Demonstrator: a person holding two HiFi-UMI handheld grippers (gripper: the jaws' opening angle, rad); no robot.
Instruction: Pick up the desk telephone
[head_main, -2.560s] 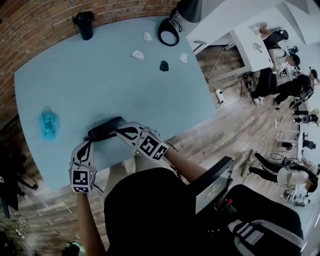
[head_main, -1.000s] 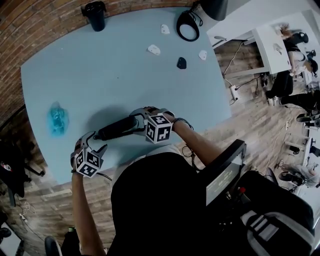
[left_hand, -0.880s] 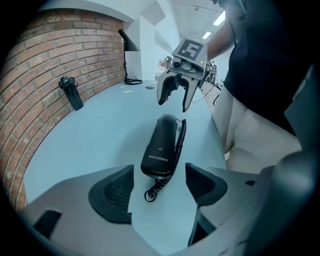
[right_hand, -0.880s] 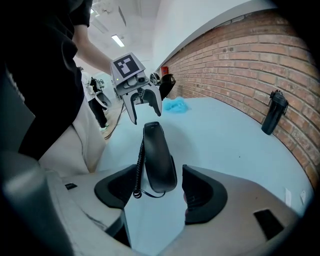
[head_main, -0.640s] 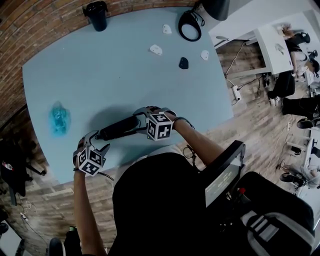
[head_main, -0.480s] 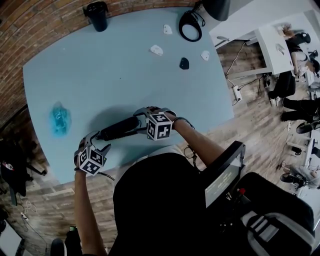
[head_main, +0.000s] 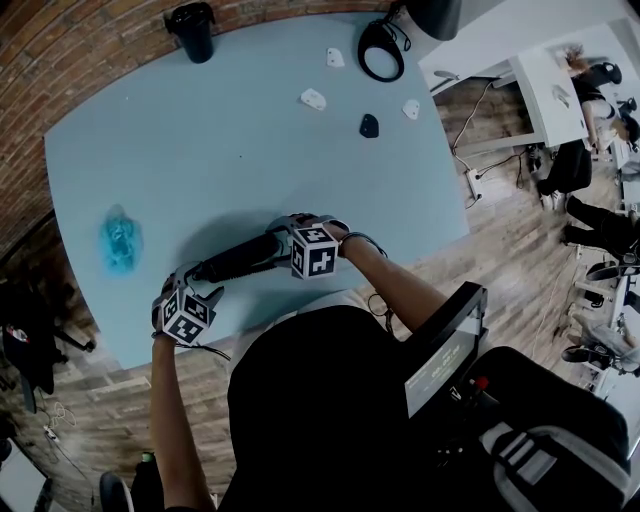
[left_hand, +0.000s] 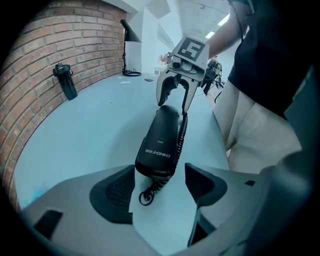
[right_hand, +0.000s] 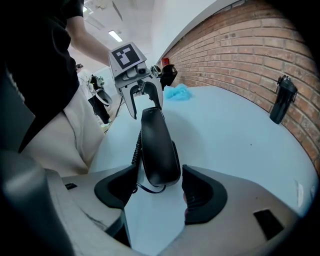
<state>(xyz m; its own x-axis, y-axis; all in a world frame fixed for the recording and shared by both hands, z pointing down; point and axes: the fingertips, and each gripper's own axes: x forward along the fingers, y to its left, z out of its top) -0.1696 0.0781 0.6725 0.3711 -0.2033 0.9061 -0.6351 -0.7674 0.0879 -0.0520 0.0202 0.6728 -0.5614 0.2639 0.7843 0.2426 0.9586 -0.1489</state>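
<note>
The black desk telephone (head_main: 238, 259) lies lengthwise on the light blue table (head_main: 230, 150), near its front edge, with its coiled cord (left_hand: 183, 131) along one side. My right gripper (head_main: 277, 246) is shut on the telephone's right end (right_hand: 159, 152), both pads tight against it. My left gripper (head_main: 197, 284) is open at the other end. That end (left_hand: 159, 150) sits between the pads with a gap on the right side. Each gripper shows in the other's view: the right gripper (left_hand: 174, 95) and the left gripper (right_hand: 143, 104) straddle the far ends.
A black flask (head_main: 192, 30) stands at the table's far edge by the brick wall. A crumpled blue thing (head_main: 120, 238) lies to the left. Small white pieces (head_main: 313, 98), a black piece (head_main: 369, 124) and a black cable ring (head_main: 378, 50) lie far right.
My left gripper has moved up towards the telephone's left end and now has it between its jaws. The right gripper stays at the right end. The telephone has not shifted.
</note>
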